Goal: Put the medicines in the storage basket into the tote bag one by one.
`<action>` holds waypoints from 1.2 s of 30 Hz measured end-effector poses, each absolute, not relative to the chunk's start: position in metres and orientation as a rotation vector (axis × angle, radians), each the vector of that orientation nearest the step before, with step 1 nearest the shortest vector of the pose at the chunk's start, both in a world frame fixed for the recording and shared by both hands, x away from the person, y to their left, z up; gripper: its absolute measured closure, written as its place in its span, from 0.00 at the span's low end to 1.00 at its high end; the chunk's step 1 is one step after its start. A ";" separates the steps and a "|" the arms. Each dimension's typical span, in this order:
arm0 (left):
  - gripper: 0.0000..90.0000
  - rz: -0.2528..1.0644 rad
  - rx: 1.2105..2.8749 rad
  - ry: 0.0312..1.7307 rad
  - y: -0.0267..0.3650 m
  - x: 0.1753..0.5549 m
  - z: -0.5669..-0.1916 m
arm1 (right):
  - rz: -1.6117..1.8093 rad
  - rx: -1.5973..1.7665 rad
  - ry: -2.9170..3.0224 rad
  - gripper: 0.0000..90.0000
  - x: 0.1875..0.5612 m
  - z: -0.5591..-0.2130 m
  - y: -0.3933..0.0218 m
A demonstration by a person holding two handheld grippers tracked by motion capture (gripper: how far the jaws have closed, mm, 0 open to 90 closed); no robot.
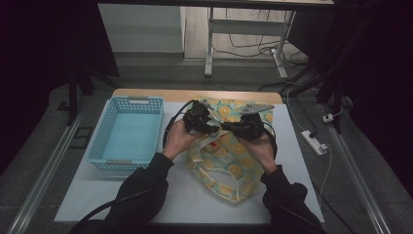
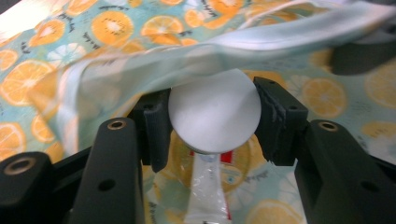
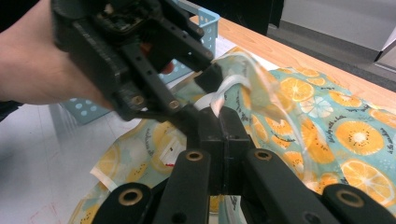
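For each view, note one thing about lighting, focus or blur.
High view: dim, dark at both sides, the white table brightest. Left gripper view: the white round cap is fairly sharp, the orange-print bag softer. Right gripper view: the hand and left gripper up close look blurred.

No text, brand or number can be read. The orange-slice bag (image 2: 116,28) carries small dark script beside its printed fruit, too blurred to make out. The tube (image 2: 208,196) shows red marks, illegible.
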State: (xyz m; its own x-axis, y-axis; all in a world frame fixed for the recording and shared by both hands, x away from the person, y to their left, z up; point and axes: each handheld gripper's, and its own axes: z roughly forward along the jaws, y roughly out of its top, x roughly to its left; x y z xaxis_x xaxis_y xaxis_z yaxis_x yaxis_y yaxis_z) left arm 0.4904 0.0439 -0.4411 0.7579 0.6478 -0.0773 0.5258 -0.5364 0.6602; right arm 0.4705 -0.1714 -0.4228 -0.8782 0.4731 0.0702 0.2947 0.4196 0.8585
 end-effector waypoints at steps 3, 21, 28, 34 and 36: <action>0.56 0.253 2.264 0.909 0.045 0.495 -0.447 | 1.444 0.684 2.494 1.00 0.471 -0.424 -0.170; 0.56 0.314 2.281 1.020 0.047 0.511 -0.473 | 1.417 0.686 2.513 1.00 0.471 -0.430 -0.166; 0.48 0.312 2.272 1.033 0.048 0.511 -0.473 | 1.409 0.685 2.523 1.00 0.472 -0.432 -0.165; 0.34 0.307 2.266 1.016 0.051 0.503 -0.460 | 1.422 0.687 2.513 1.00 0.472 -0.430 -0.167; 0.31 0.291 2.257 0.990 0.052 0.498 -0.456 | 1.422 0.686 2.511 1.00 0.472 -0.429 -0.168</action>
State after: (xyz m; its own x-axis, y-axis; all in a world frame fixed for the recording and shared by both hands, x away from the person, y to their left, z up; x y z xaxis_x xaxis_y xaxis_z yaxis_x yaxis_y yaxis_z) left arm 0.4978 0.0524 -0.4562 0.6908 0.7211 -0.0534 0.5773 -0.5055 0.6412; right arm 0.4722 -0.1681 -0.4293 -0.8785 0.4722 0.0727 0.3052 0.4375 0.8459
